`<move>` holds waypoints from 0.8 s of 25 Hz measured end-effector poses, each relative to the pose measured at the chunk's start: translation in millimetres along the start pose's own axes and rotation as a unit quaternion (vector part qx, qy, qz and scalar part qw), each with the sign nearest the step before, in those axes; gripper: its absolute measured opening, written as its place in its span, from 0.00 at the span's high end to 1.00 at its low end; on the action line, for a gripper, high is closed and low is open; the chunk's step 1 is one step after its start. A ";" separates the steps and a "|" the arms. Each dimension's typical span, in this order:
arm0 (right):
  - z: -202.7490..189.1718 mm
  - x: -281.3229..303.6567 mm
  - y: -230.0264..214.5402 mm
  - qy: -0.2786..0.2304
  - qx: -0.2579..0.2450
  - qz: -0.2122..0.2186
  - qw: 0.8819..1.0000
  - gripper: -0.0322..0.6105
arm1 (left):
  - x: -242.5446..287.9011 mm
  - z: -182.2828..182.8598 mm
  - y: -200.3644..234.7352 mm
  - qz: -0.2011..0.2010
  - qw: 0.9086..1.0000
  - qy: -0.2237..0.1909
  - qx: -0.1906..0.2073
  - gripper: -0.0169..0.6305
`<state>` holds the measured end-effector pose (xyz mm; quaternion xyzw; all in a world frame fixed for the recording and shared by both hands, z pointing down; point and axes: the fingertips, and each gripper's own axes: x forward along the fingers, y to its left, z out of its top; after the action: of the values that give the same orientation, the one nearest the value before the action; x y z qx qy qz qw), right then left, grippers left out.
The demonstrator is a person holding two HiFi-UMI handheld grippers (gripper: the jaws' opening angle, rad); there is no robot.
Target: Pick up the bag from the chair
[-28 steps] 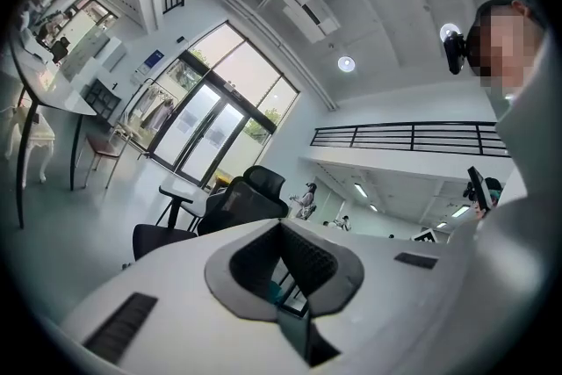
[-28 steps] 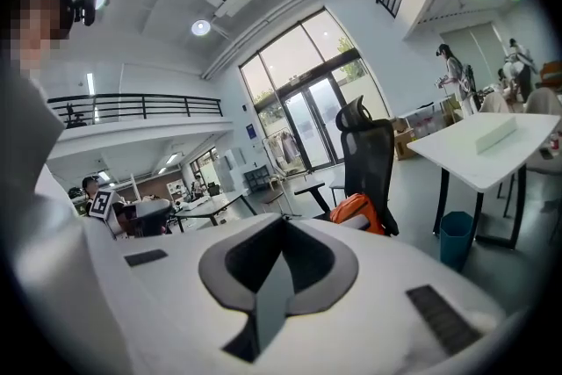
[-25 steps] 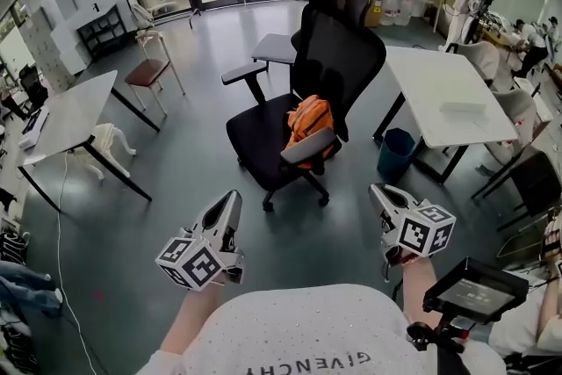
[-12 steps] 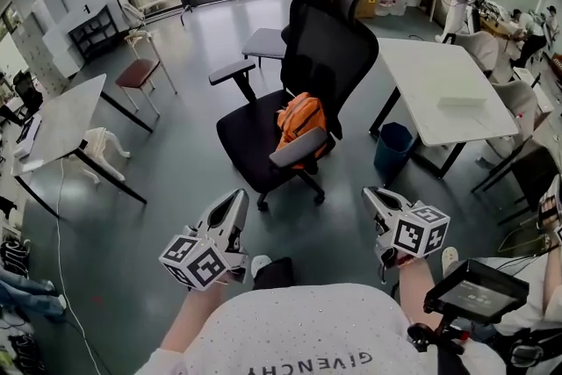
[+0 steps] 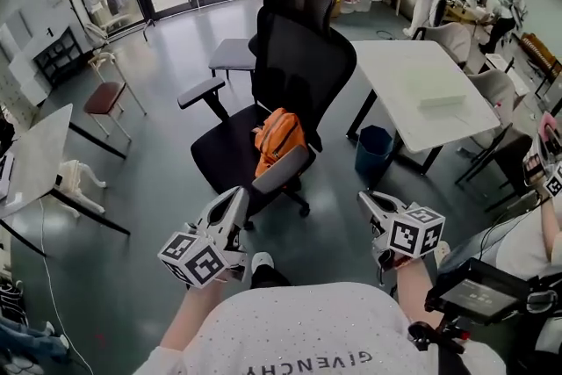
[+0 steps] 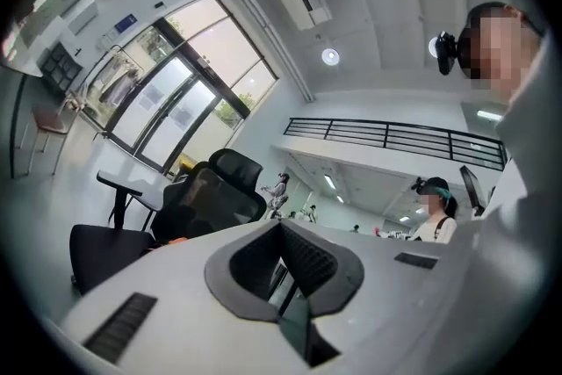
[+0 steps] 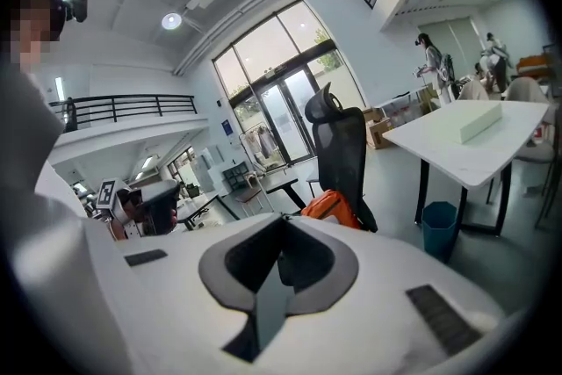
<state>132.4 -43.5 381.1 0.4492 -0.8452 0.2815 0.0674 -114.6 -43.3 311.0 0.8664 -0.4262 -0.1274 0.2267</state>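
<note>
- Grey floor [image 5: 114,277]; orange bag [image 5: 277,139] sits on black chair [image 5: 219,161], well ahead.
- Likely soft, light; pinch its top fabric.
- Left gripper [image 5: 235,196], right gripper [image 5: 368,199]: pressed together, empty.

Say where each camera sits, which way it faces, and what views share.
Head view: on the person's head, looking steeply down at a black mesh office chair holding an orange fabric bag; left gripper, right gripper show.
Left gripper view: on that gripper, facing the chair; its shut jaws show.
Right gripper view: likewise, facing chair and bag; shut jaws show.
All share the chair.
</note>
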 end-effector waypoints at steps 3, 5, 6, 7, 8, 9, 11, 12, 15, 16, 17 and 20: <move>26.4 22.0 2.1 -0.021 0.011 -0.014 1.000 0.94 | 22.7 8.7 15.6 -0.020 0.998 0.047 0.023 0.95; 43.4 43.1 8.5 -0.032 0.012 -0.014 0.999 0.94 | 34.6 20.6 32.1 -0.028 0.997 0.064 0.027 0.95; 50.4 55.0 12.0 -0.035 0.010 -0.013 0.999 0.94 | 40.0 28.3 41.6 -0.030 0.997 0.067 0.026 0.95; 56.4 66.8 15.2 -0.036 0.008 -0.013 0.999 0.94 | 44.9 36.2 50.9 -0.033 0.997 0.069 0.026 0.95; 62.1 78.1 17.8 -0.038 0.007 -0.014 0.999 0.94 | 49.2 43.8 59.5 -0.038 0.996 0.071 0.027 0.95; 67.9 88.9 19.8 -0.042 0.007 -0.015 0.999 0.94 | 52.9 50.8 67.7 -0.043 0.996 0.074 0.032 0.95; 80.3 110.4 22.0 -0.055 0.009 -0.018 0.998 0.94 | 59.1 62.9 85.5 -0.051 0.994 0.082 0.048 0.95; 86.0 121.2 22.3 -0.061 0.010 -0.020 0.998 0.94 | 61.5 67.9 95.4 -0.051 0.994 0.085 0.055 0.95; 95.1 148.2 19.9 -0.074 0.020 -0.038 0.996 0.94 | 65.6 79.3 122.1 -0.056 0.993 0.087 0.061 0.95; 95.9 154.6 18.2 -0.078 0.026 -0.046 0.996 0.94 | 66.7 81.6 129.0 -0.059 0.993 0.086 0.060 0.95; 96.2 160.0 16.5 -0.083 0.032 -0.052 0.995 0.94 | 68.1 83.1 135.7 -0.062 0.993 0.086 0.059 0.95; 97.9 173.3 12.6 -0.100 0.060 -0.048 0.992 0.94 | 75.1 81.2 155.4 -0.057 0.993 0.089 0.052 0.95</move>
<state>34.2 -215.5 357.9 0.5184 -0.8066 0.2823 -0.0311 -208.7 -209.1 316.6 0.9077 -0.3608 -0.0404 0.2104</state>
